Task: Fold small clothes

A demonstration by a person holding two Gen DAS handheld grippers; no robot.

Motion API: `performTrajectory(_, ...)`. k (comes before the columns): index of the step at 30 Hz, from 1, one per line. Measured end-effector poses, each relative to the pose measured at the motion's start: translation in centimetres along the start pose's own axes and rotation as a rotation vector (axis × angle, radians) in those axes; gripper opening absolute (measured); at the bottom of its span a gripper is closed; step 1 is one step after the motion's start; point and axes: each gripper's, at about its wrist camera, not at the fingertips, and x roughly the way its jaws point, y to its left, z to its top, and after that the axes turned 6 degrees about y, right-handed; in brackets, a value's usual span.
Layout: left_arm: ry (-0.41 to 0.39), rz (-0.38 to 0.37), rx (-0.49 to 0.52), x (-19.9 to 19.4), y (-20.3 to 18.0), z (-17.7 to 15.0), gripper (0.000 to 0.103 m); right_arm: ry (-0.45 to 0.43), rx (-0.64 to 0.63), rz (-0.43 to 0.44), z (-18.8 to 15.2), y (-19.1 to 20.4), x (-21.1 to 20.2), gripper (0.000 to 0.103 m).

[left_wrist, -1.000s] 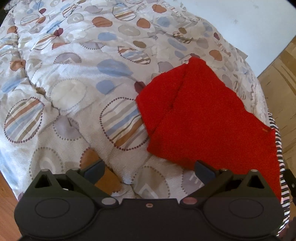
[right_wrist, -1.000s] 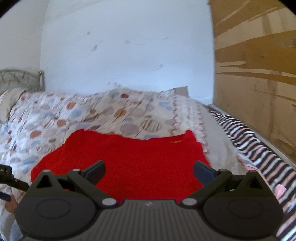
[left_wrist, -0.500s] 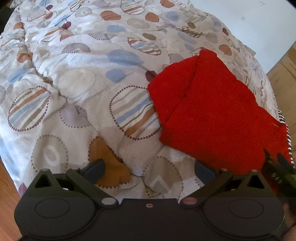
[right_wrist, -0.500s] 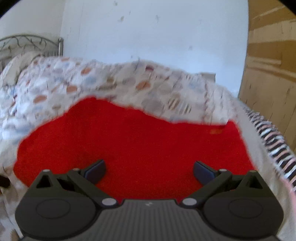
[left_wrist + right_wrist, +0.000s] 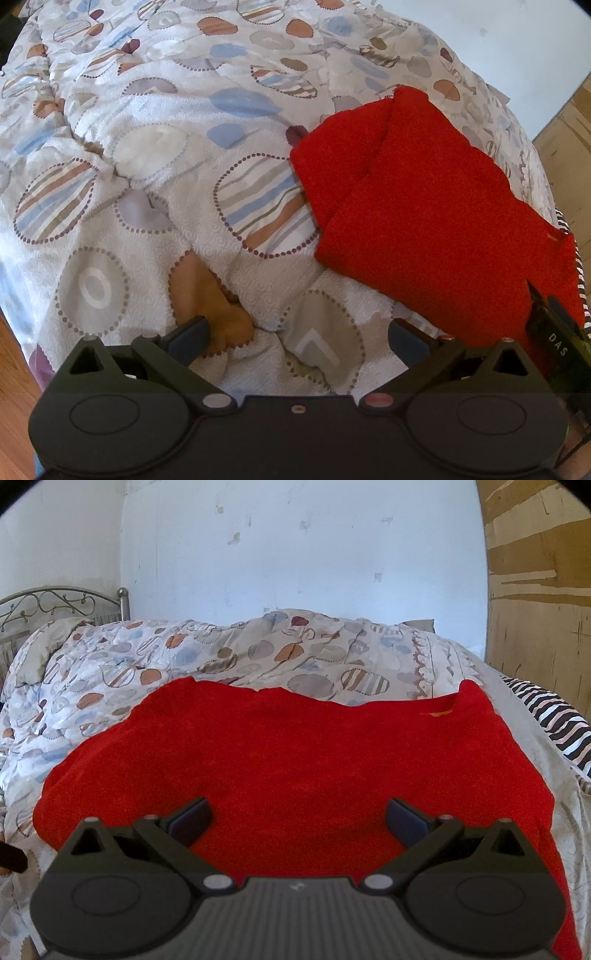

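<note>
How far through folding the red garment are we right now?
Partly done: the red garment lies on the patterned duvet with one flap already folded over, its crease visible in the left wrist view. In hand: nothing. The left gripper is open over the duvet beside the garment; the right gripper is open above the cloth. Left: grasp an edge and make the remaining folds.

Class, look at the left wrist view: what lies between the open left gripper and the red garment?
Only patterned quilt separates the left gripper from the red garment; nothing else lies there.
</note>
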Motion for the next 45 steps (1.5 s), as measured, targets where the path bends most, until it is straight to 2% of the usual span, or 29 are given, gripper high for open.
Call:
performTrajectory(2, -0.047, -0.047, -0.028, -0.6, 0.2, -0.2, 0.102, -0.003, 0.0, -0.002, 0.0, 0.0, 0.0, 0.103)
performTrajectory(5, -0.171, -0.267, -0.08, -1.8, 0.6, -0.6, 0.102, -0.011, -0.002, -0.009, -0.1, 0.2, 0.0, 0.103)
performTrajectory(7, -0.196, -0.363, -0.075, -1.5, 0.2, -0.2, 0.102, -0.013, 0.0, -0.009, -0.2, 0.2, -0.1, 0.103)
performTrajectory(10, -0.131, -0.385, -0.052, 0.6, -0.6, 0.6, 0.102, -0.014, 0.003, -0.007, -0.2, 0.3, -0.1, 0.103)
performTrajectory(12, -0.091, -0.405, -0.101, 2.2, -0.4, 0.8, 0.102, -0.015, 0.003, -0.007, -0.3, 0.3, -0.2, 0.103)
performTrajectory(16, -0.13, -0.45, -0.224, 3.3, 0.2, 1.5, 0.102, -0.016, 0.004, -0.007, -0.3, 0.3, -0.2, 0.103)
performTrajectory(18, -0.141, -0.451, -0.24, 4.0, -0.1, 2.4, 0.101, -0.016, 0.006, -0.005, -0.3, 0.2, -0.2, 0.103)
performTrajectory(21, -0.132, -0.41, -0.236, 4.3, -0.9, 3.3, 0.094, -0.018, 0.007, -0.005, -0.3, 0.2, -0.2, 0.103)
performTrajectory(26, -0.185, -0.363, -0.17, 3.9, -2.1, 3.2, 0.089, -0.019, 0.012, -0.001, -0.2, 0.1, -0.1, 0.103)
performTrajectory(34, -0.137, -0.386, -0.27, 5.9, -0.8, 4.2, 0.09, -0.024, 0.012, -0.002, -0.2, 0.0, -0.1, 0.103)
performTrajectory(36, -0.152, -0.343, -0.299, 5.7, -0.9, 4.1, 0.069, -0.025, 0.012, -0.002, -0.1, 0.0, 0.0, 0.103)
performTrajectory(37, -0.154, -0.323, -0.314, 5.5, -1.0, 4.1, 0.065, -0.025, 0.013, -0.002, -0.1, 0.0, 0.0, 0.103)
performTrajectory(39, -0.178, -0.311, -0.331, 5.0, -1.4, 4.0, 0.046, -0.027, 0.012, -0.004, -0.2, 0.1, -0.1, 0.103)
performTrajectory(42, -0.214, -0.25, -0.284, 3.9, -2.8, 4.1, 0.037, -0.032, 0.01, -0.01, -0.2, 0.2, -0.2, 0.103)
performTrajectory(45, -0.25, -0.195, -0.206, 2.8, -4.3, 4.1, 0.035, -0.046, 0.01, -0.022, -0.4, 0.3, -0.5, 0.103)
